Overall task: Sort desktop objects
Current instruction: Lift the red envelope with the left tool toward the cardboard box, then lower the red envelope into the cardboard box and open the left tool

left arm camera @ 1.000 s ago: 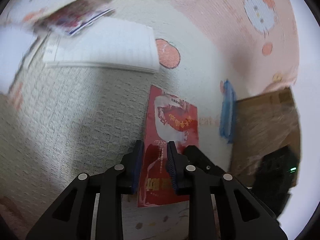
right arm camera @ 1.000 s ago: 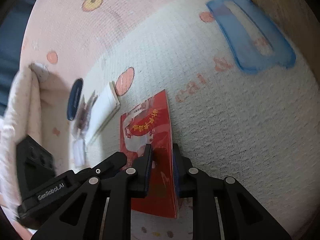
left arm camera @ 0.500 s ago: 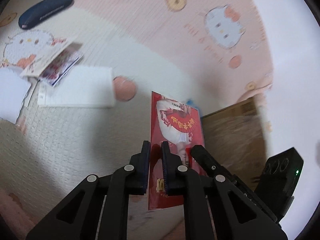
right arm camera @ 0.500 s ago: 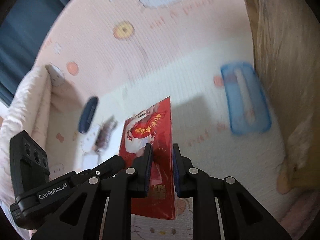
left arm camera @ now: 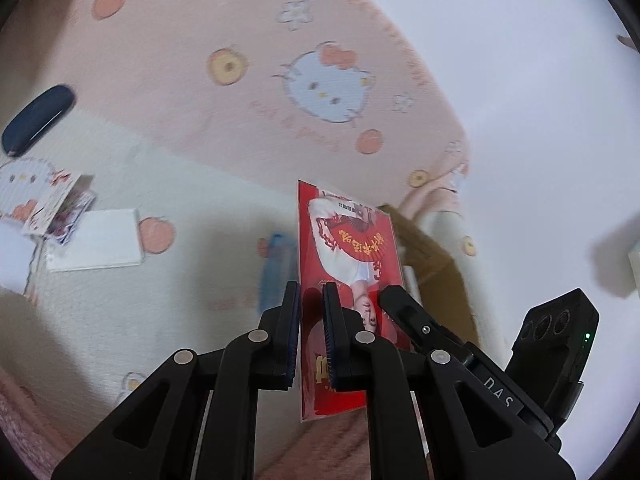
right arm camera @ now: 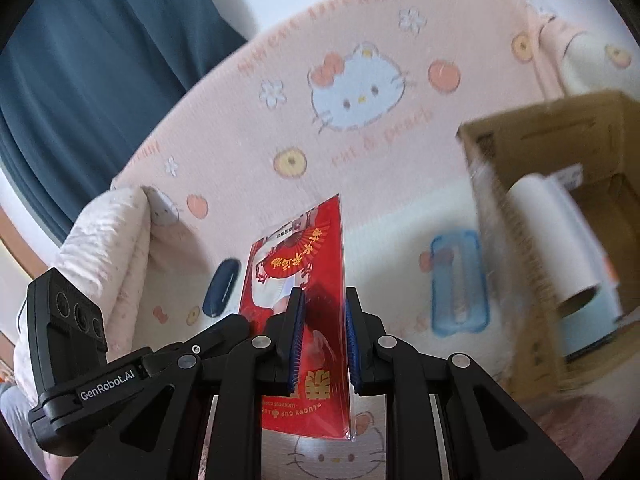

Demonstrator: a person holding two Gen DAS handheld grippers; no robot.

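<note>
A flat red packet with gold lettering and a picture of a person is held in the air above the bed, edge-on between both grippers. My left gripper is shut on its left edge. My right gripper is shut on the packet's right edge. Each gripper's body shows beside the other in the views. A brown cardboard box stands at the right with a white paper roll inside.
A blue plastic case lies beside the box. A dark blue oval case, a white notepad and a pile of printed cards lie at the left on the pink cartoon-cat blanket. A blue curtain hangs behind.
Both grippers have lifted the red packet off the blanket and raised it; the views now tilt up toward the wall and the box.
</note>
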